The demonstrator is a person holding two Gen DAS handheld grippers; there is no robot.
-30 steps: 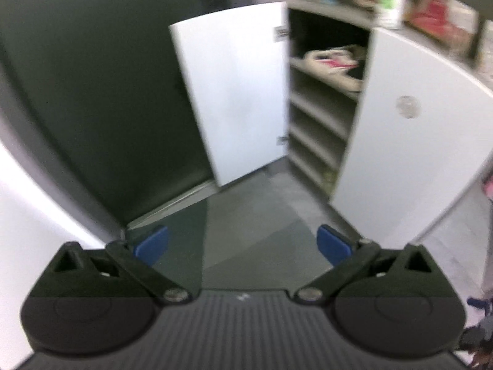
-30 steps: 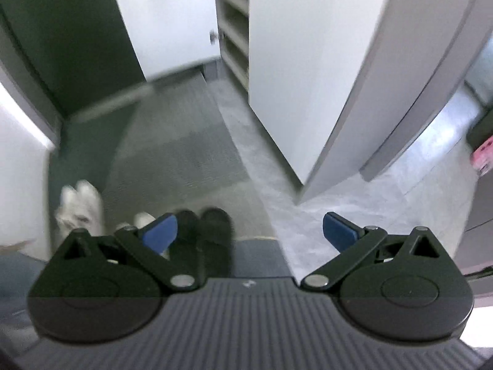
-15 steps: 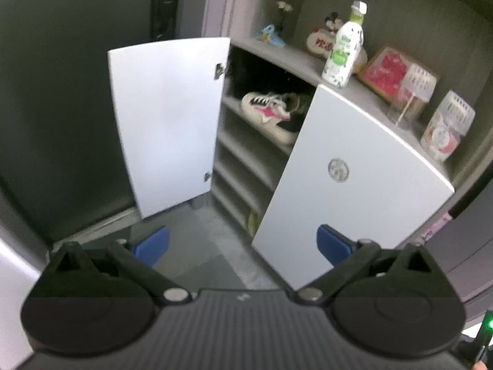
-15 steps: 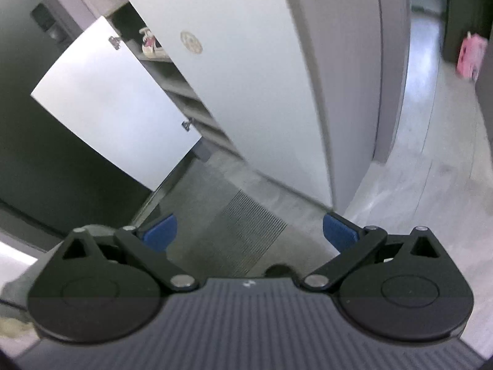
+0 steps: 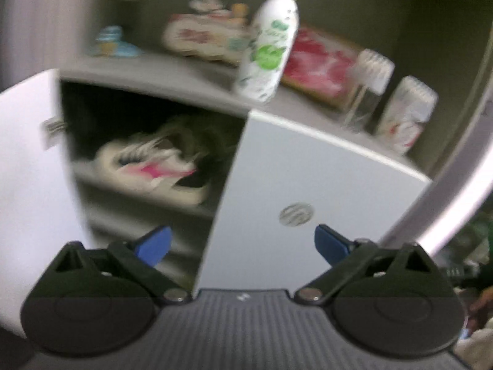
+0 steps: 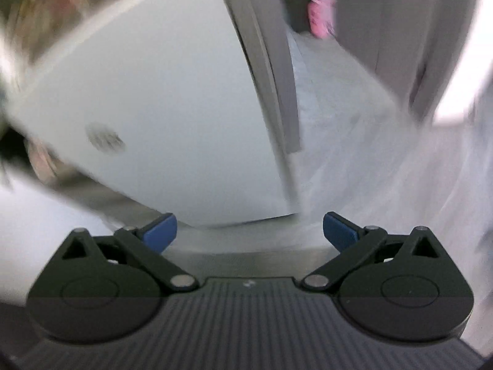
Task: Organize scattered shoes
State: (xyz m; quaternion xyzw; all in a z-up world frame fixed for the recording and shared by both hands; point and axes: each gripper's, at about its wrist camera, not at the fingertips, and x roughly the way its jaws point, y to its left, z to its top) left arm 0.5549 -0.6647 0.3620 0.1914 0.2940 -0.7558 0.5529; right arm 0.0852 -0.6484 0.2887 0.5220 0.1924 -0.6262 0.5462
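A white and pink sneaker (image 5: 148, 166) lies on the top shelf inside the open shoe cabinet (image 5: 172, 92), blurred by motion. My left gripper (image 5: 242, 243) is open and empty, held in front of the cabinet at the height of its right door (image 5: 302, 185). My right gripper (image 6: 249, 231) is open and empty, facing the same white door (image 6: 154, 92) from close up. No shoe shows in the right wrist view.
A spray bottle (image 5: 268, 46), a red box (image 5: 320, 64) and two plastic containers (image 5: 406, 114) stand on the cabinet top. The left door (image 5: 27, 160) hangs open. A grey door frame (image 6: 271, 61) and pale floor (image 6: 385, 169) lie right of the cabinet.
Both grippers have risen and tilted up from the floor toward the cabinet. The floor shoes seen a second ago in the right wrist view have left the frame.
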